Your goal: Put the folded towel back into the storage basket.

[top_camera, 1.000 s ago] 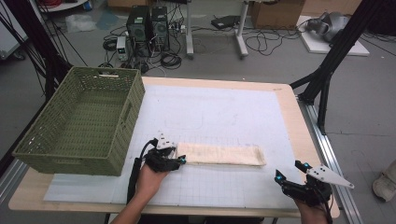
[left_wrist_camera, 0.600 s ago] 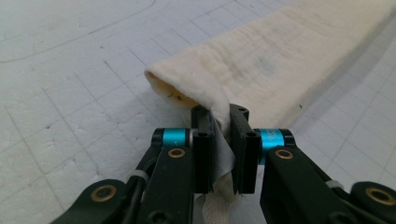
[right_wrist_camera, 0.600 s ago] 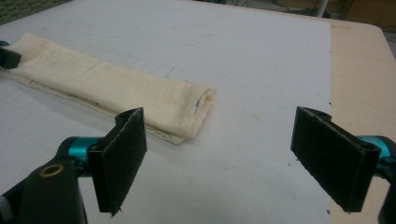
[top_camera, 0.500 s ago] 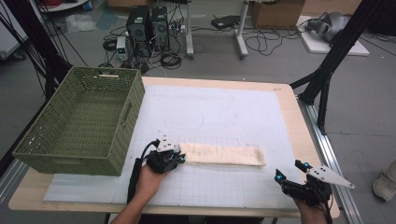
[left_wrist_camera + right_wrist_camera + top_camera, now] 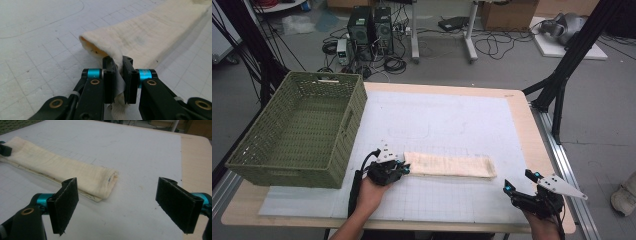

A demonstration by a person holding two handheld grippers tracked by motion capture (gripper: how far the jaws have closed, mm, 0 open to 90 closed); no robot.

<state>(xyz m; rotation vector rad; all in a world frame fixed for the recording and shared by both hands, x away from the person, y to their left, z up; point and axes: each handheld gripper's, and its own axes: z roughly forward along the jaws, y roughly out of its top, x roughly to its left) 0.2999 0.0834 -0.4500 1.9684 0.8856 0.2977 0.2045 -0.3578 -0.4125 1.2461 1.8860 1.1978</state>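
High view. A folded cream cloth [image 5: 448,165] lay lengthwise across the near middle of the white gridded mat [image 5: 452,120], which covered most of the wooden table [image 5: 539,150]. The left gripper [image 5: 401,169] met the cloth's left end; the right gripper [image 5: 519,181] rested near the table's front right corner, apart from the cloth's right end. An empty green woven basket [image 5: 299,130] stood on the left part of the table, beside the left gripper but not touching it. Both forearms were cut off by the lower edge, and the basket's far wall partly hid the floor cables behind it.

Left gripper view. The left gripper [image 5: 119,75] had just closed its jaws, which were pinched on the cloth [image 5: 150,37] at its near end; a strip of fabric passed between the pads and hung out below them. The near end had lifted slightly, opening a small fold mouth whose interior was shadowed and hard to make out. The far end of the cloth was cut off at the upper right corner.

Right gripper view. The right gripper [image 5: 126,203] held its jaws wide apart with nothing between them, only bare mat [image 5: 140,157]. The cloth [image 5: 62,171] lay ahead and to the left, its rolled end just beyond the left pad. A dark jaw tip of the left gripper [image 5: 5,148] showed at the cloth's far end, mostly cut off by the frame edge.
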